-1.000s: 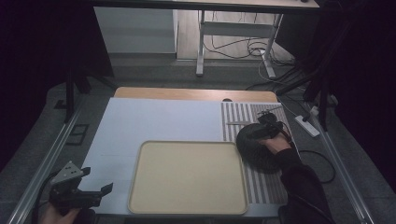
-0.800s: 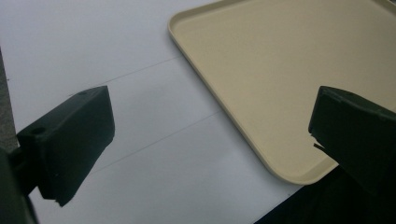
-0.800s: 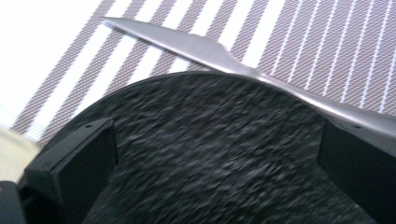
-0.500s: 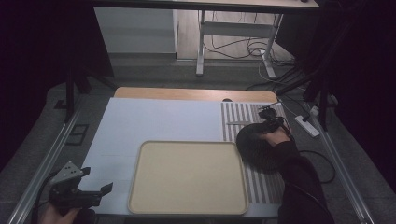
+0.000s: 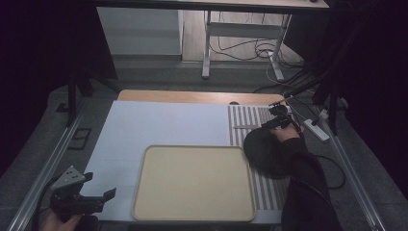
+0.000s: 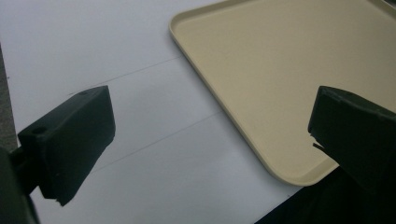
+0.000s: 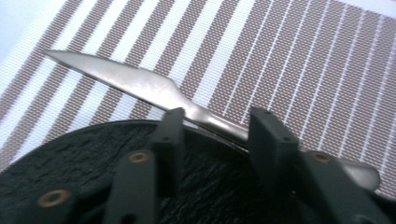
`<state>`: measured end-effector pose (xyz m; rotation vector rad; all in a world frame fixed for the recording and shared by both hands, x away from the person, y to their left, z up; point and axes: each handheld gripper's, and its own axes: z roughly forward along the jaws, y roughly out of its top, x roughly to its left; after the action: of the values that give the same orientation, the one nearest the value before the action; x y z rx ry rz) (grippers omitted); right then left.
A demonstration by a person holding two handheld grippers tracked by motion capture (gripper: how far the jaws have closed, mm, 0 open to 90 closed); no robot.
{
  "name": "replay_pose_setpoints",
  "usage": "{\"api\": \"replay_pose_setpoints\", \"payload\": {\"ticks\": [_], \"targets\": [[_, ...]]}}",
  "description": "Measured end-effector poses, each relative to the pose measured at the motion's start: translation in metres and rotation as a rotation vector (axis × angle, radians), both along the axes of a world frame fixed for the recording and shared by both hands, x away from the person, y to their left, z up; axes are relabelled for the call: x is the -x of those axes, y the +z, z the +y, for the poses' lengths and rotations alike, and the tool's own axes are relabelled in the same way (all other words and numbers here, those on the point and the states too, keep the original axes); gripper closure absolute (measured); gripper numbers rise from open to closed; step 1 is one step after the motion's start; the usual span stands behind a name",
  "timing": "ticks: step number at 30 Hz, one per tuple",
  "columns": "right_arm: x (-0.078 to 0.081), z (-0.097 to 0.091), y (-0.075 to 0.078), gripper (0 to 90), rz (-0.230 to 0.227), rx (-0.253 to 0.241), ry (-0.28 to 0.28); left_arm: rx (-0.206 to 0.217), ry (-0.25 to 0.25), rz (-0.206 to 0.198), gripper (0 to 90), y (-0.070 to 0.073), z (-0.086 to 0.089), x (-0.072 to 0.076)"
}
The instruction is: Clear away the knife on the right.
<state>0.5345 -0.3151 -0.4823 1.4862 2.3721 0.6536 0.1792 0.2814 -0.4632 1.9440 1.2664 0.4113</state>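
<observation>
A steel knife point(image 7: 140, 84) lies on the striped placemat point(image 7: 299, 56), its neck resting over the rim of a round black slate plate point(image 7: 70, 163). My right gripper point(image 7: 215, 116) hovers over that neck with one jaw on each side. Its jaws have just been closing and still stand apart, with the knife crossing the gap between them. In the high view that gripper point(image 5: 279, 118) is at the plate's point(image 5: 264, 151) far edge, with the knife point(image 5: 245, 126) to its left. My left gripper point(image 5: 103, 197) stands open and holds nothing at the near left corner, beside the beige tray point(image 5: 192, 183).
The tray's corner point(image 6: 280, 93) lies ahead of the left gripper point(image 6: 210, 140) on the white table cover point(image 6: 116, 56). A wooden strip point(image 5: 192, 96) runs along the far edge. A power strip point(image 5: 317, 129) and cables lie past the table's right side.
My right hand has slid a little toward the far side of the black plate. The left hand and its gripper have stayed where they were.
</observation>
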Motion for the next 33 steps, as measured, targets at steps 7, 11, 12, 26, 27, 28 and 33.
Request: {"api": "replay_pose_setpoints", "payload": {"ticks": [7,11,12,26,27,28,33], "targets": [[-0.013,-0.016,-0.001,90.0,-0.003,0.037,-0.024,0.005,0.003,0.0,1.2,0.0,0.001,0.0],[-0.017,-0.022,-0.006,90.0,-0.009,0.051,-0.055,0.005,0.004,0.001,1.2,0.0,0.001,0.0],[-0.019,-0.027,-0.008,90.0,-0.017,0.064,-0.076,0.005,0.004,0.001,1.2,0.0,0.001,0.0],[-0.011,-0.054,-0.011,90.0,0.065,0.16,-0.059,-0.001,0.004,-0.001,1.2,0.0,0.0,0.0],[-0.011,-0.054,-0.011,90.0,0.065,0.16,-0.059,-0.003,0.002,-0.002,1.2,0.0,0.0,0.0],[-0.008,-0.055,-0.01,90.0,0.097,0.173,-0.03,-0.004,0.002,-0.003,1.2,0.0,0.0,0.0],[-0.007,-0.06,-0.009,90.0,0.127,0.14,-0.039,-0.013,0.001,-0.003,1.2,0.0,-0.001,0.0]]}}
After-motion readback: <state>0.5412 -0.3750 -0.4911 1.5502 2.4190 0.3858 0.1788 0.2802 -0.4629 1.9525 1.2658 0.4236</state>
